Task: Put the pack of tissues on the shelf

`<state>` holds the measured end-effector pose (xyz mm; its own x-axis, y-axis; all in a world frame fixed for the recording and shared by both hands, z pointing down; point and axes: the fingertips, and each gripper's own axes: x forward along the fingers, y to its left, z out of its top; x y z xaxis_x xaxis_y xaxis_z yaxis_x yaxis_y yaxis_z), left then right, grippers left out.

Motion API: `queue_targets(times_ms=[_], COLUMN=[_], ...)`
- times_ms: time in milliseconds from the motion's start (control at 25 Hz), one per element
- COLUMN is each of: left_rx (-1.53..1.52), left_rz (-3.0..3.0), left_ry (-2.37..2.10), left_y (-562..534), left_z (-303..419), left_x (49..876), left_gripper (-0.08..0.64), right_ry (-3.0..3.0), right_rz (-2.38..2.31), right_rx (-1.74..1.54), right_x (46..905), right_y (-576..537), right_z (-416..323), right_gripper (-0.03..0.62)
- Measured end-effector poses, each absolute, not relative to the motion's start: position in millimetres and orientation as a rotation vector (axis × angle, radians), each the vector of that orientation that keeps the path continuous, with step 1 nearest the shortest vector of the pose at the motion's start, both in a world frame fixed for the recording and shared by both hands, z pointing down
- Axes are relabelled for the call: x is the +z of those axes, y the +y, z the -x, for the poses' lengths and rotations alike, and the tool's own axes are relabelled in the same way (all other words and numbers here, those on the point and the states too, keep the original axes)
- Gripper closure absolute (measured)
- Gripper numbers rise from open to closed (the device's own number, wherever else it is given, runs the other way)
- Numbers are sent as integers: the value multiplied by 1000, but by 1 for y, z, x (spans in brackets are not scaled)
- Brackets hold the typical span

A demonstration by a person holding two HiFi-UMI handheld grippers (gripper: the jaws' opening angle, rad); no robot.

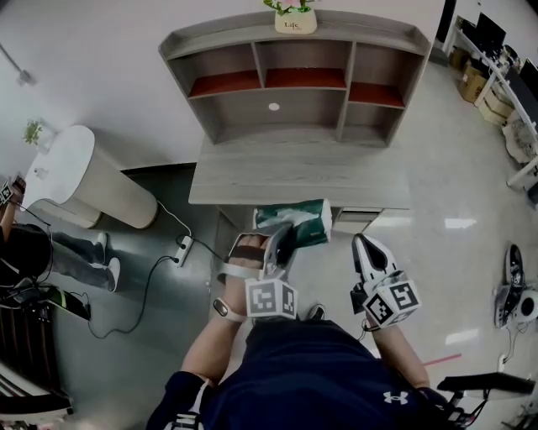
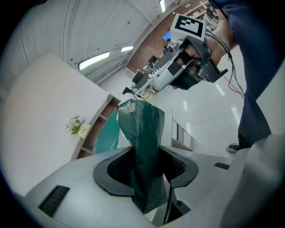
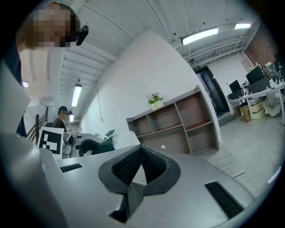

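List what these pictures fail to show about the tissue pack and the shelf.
- Pack of tissues: in the head view its near end is covered by the left hand-held gripper; in the left gripper view its print is too crumpled to read.
- Potted plant on top of the shelf: cut off by the head view's top edge.
- White dot in the shelf's middle bay: too small to identify.

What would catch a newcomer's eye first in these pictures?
The green pack of tissues stands out first, clamped in the left hand-held gripper at the near edge of the desk. Behind it on the desk is the grey shelf, with red-floored upper compartments and a small potted plant on top. The right hand-held gripper hangs alongside, shut and empty.
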<state>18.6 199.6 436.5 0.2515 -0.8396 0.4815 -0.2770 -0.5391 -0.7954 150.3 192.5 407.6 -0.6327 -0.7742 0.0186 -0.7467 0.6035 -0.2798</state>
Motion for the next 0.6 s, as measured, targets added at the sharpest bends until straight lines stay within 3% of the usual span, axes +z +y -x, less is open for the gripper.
queue_targets(times_ms=[600], left_rx=[-1226], left_rz=[1981], left_ry=[948], left_y=[78], left_z=[29], left_x=[441], left_gripper=[373], right_ry=[2629], right_rz=[1472], right_rx=[-366], right_x=[401], right_y=[72], right_z=[-118], right_gripper=[583])
